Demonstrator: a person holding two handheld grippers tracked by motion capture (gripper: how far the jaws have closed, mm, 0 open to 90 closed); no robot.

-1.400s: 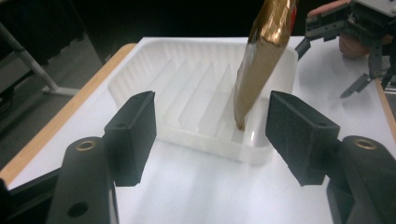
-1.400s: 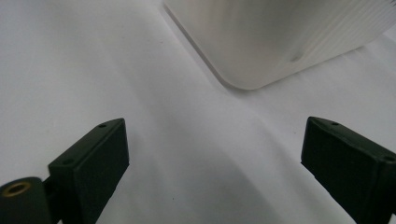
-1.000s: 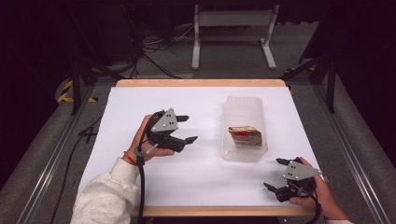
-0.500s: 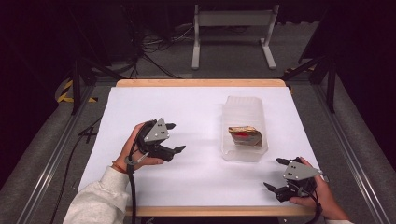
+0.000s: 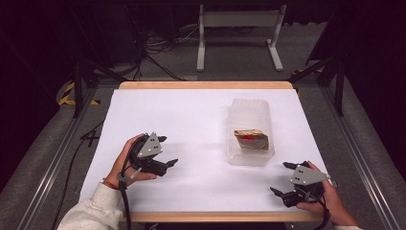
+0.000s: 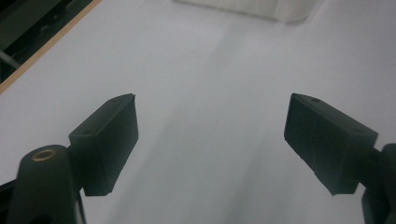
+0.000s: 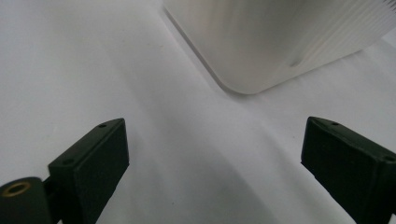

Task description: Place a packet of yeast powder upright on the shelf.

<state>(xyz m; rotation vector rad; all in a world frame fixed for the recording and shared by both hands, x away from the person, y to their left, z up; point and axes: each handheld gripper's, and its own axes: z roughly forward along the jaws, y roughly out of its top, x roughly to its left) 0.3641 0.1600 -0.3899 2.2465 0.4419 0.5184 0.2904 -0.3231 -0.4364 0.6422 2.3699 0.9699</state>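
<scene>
A clear plastic container (image 5: pixel 251 129) stands on the white table (image 5: pixel 191 120), right of centre. Inside it lies a brown wrapped item with a red patch (image 5: pixel 251 139). My left gripper (image 5: pixel 167 150) rests low at the table's left front, held in a hand, jaws wide apart with nothing between them (image 6: pixel 210 135). My right gripper (image 5: pixel 280 178) sits at the right front corner, just below the container, also open and empty (image 7: pixel 212 154). The container's rounded corner (image 7: pixel 261 42) rises close ahead in the right gripper view; its edge (image 6: pixel 247 7) shows far off in the left gripper view.
The table's wooden edge (image 5: pixel 206 85) runs along the back and front. A white metal stand (image 5: pixel 239 33) and cables (image 5: pixel 153 48) lie on the floor behind. Metal rails (image 5: pixel 48 163) flank both sides. Broad bare tabletop lies between the grippers.
My left gripper has drawn back toward the front left of the table and lowered, staying open. The right gripper has kept its place.
</scene>
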